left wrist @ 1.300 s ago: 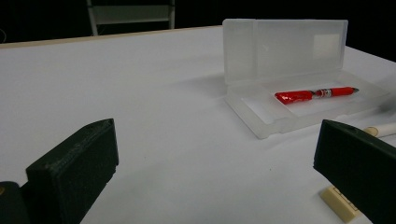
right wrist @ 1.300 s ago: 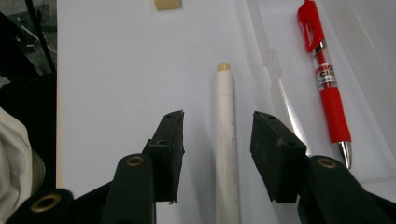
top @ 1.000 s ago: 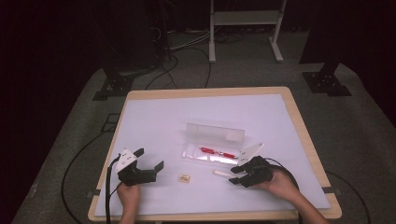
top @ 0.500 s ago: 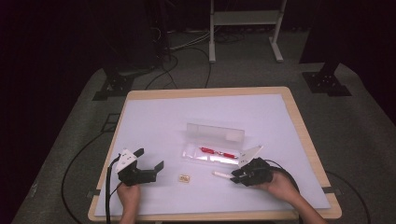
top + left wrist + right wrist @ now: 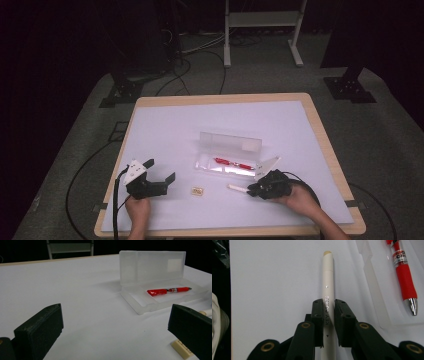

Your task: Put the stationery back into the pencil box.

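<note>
Right gripper (image 5: 329,312) fingers just closing on white pen (image 5: 327,282), left gripper (image 5: 159,176) wide open, empty; off-centre grip near pen's end could let it pivot on lift.

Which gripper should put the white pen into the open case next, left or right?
Right. The right gripper has just been closing and its pads already clamp the white pen, beside the open case holding the red pen. The left gripper stands open, farther off.

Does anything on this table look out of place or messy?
Nothing is spilled or broken. The clear pencil case lies open with a red pen inside, a white pen is in the right gripper, and a small beige eraser lies loose.
</note>
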`<action>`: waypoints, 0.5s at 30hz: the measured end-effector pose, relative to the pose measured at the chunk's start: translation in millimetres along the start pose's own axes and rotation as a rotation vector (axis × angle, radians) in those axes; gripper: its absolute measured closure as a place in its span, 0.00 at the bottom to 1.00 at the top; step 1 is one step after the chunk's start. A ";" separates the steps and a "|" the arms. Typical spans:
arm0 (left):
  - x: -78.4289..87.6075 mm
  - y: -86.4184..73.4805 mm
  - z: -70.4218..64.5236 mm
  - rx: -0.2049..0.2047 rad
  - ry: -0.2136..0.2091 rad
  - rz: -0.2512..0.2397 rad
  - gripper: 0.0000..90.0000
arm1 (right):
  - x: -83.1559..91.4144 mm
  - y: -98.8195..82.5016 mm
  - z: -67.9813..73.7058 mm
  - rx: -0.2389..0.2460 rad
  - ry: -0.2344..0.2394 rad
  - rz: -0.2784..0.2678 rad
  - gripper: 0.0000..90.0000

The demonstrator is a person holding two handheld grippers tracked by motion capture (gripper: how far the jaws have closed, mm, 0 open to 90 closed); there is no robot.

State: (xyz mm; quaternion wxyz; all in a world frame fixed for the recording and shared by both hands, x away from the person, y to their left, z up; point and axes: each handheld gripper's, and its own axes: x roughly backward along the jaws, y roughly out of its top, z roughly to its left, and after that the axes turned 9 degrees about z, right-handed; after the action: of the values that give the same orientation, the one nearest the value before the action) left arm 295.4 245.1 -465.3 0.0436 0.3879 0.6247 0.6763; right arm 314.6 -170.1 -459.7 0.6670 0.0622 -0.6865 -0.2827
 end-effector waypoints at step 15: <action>0.1 -0.1 -0.2 -0.001 0.001 0.002 0.00 | 17.0 17.5 -4.5 0.033 -0.031 -0.029 0.86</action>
State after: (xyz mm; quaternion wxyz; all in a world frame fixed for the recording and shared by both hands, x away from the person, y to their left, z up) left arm 295.2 245.0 -465.4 0.0430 0.3881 0.6241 0.6768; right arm 322.2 -164.8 -436.8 0.6510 0.0787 -0.7004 -0.2818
